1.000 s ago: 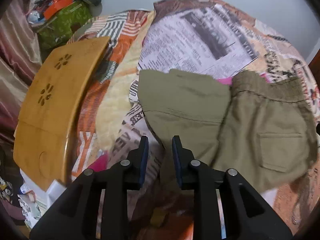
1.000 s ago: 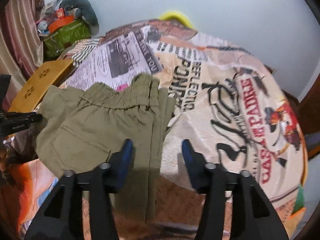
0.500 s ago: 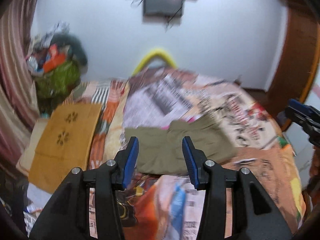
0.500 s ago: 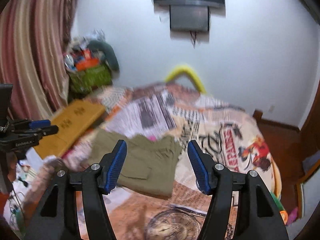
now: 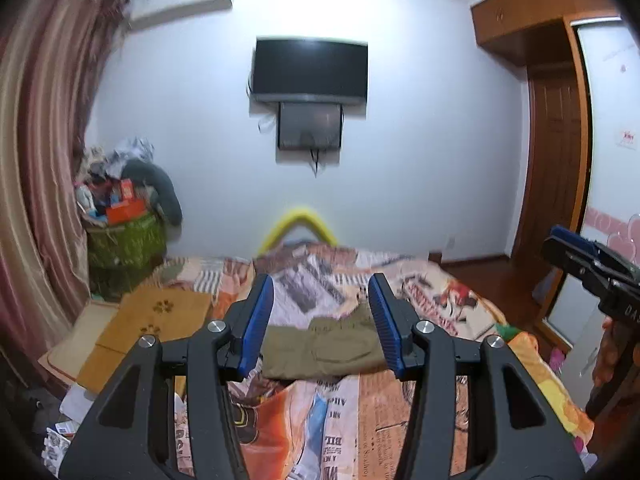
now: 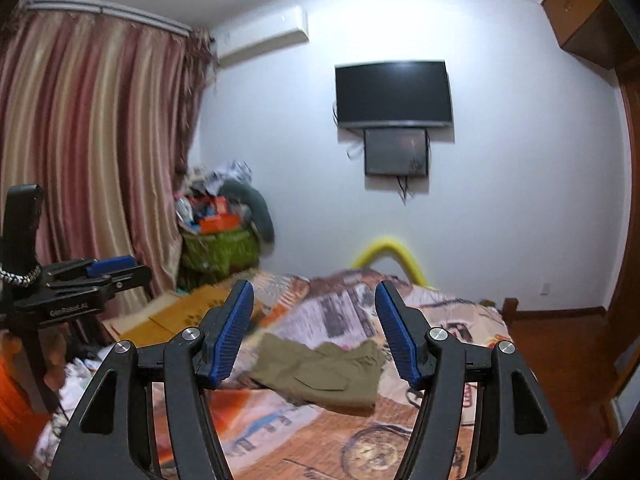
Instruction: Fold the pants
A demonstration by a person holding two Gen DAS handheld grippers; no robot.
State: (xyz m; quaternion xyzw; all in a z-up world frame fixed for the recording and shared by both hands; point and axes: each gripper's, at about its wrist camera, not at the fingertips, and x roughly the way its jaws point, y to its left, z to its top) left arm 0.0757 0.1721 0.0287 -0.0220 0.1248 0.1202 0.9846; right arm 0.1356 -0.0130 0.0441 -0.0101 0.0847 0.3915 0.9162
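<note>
The olive-green pants (image 5: 320,350) lie folded into a compact rectangle on the printed bedspread (image 5: 400,420), a back pocket facing up; the right wrist view shows the same pants (image 6: 320,372). My left gripper (image 5: 322,324) hangs well back from and above the pants, its jaws opening with nothing between them. My right gripper (image 6: 316,338) is likewise pulled back and raised, open and empty. Each gripper appears at the edge of the other's view: the right gripper (image 5: 588,264) at far right, the left gripper (image 6: 80,284) at far left.
A wooden lap board (image 5: 152,328) rests on the bed's left side. A green basket piled with clutter (image 5: 124,236) stands in the left corner by the striped curtain (image 6: 88,160). A television (image 5: 310,70) hangs on the far wall. A wooden door (image 5: 556,160) is at right.
Both grippers have lifted and pulled back from close over the pants and tilted up to face the room. The left jaws have widened. The pants lie untouched on the bed.
</note>
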